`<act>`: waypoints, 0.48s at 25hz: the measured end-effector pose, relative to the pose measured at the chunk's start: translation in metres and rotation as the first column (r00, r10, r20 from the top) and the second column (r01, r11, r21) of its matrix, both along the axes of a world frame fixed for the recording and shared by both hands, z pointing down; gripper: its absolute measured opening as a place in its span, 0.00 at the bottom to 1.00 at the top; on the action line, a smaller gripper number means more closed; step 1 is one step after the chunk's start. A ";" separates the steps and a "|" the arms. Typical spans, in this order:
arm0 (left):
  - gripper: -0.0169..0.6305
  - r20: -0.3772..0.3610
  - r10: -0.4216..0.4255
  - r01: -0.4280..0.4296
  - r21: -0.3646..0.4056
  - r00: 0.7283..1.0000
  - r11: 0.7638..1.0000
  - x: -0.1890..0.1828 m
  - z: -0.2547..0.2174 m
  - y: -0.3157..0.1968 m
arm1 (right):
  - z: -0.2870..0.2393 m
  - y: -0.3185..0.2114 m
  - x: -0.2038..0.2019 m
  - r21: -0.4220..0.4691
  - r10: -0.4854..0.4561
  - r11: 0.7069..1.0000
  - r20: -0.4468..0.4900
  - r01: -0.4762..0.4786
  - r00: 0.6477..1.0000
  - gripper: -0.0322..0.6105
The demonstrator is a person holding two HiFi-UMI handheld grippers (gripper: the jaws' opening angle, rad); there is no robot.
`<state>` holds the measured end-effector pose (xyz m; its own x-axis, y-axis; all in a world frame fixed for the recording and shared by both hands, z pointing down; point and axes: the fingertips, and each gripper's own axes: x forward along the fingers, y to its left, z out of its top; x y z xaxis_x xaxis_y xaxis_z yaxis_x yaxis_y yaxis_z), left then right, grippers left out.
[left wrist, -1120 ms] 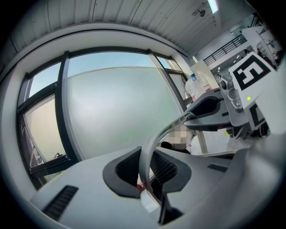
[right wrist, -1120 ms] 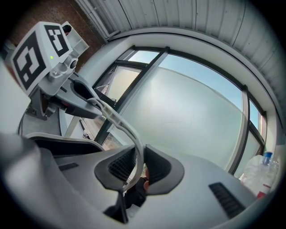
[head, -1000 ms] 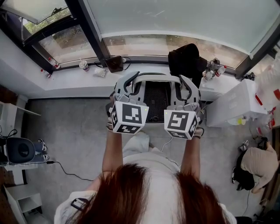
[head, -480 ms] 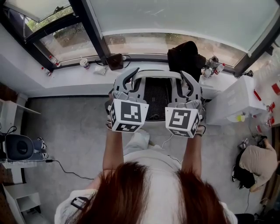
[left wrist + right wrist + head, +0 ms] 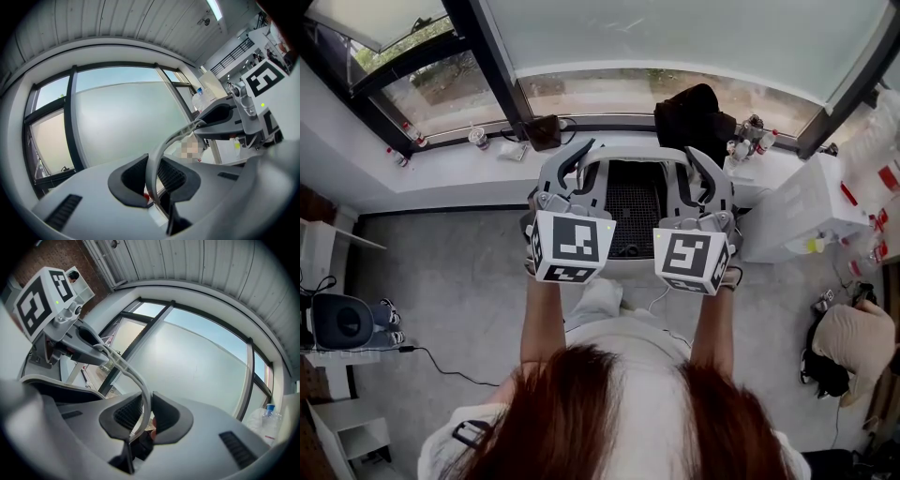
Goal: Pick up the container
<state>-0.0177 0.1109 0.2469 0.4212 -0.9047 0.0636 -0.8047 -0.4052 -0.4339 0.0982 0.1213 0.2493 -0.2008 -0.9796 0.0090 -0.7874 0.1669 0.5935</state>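
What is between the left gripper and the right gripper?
In the head view the container spans the gap; the left gripper and right gripper each clamp its white rim.

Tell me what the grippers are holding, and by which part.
Both hold the container by its white rim: the left gripper clamps the left side, the right gripper the right side.
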 end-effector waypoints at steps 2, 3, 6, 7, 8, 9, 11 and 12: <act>0.12 -0.002 0.004 -0.004 0.000 1.000 1.000 0.000 -0.001 0.002 | -0.001 0.002 0.000 0.005 0.002 1.000 0.000 -0.002 1.000 0.17; 0.12 -0.002 0.006 -0.006 0.001 1.000 1.000 -0.001 -0.001 0.003 | -0.002 0.003 -0.001 0.006 0.003 1.000 0.001 -0.003 1.000 0.17; 0.12 0.001 0.011 -0.011 0.005 1.000 1.000 -0.001 -0.003 0.005 | -0.004 0.006 -0.001 0.011 0.005 1.000 0.009 -0.005 1.000 0.17; 0.12 0.002 0.012 -0.012 0.007 1.000 1.000 -0.001 -0.004 0.005 | -0.005 0.006 -0.001 0.012 0.006 1.000 0.011 -0.006 1.000 0.17; 0.12 0.003 0.013 -0.013 0.009 1.000 1.000 0.000 -0.004 0.006 | -0.005 0.007 0.000 0.014 0.007 1.000 0.013 -0.007 1.000 0.17; 0.12 0.005 0.013 -0.013 0.011 1.000 1.000 0.000 -0.005 0.007 | -0.005 0.008 0.000 0.016 0.007 1.000 0.016 -0.007 1.000 0.17; 0.12 0.008 0.014 -0.015 0.015 1.000 1.000 0.001 -0.005 0.008 | -0.005 0.009 0.001 0.018 0.006 1.000 0.019 -0.006 1.000 0.17; 0.12 0.009 0.015 -0.015 0.016 1.000 1.000 0.001 -0.006 0.008 | -0.005 0.009 0.001 0.019 0.005 1.000 0.020 -0.005 1.000 0.17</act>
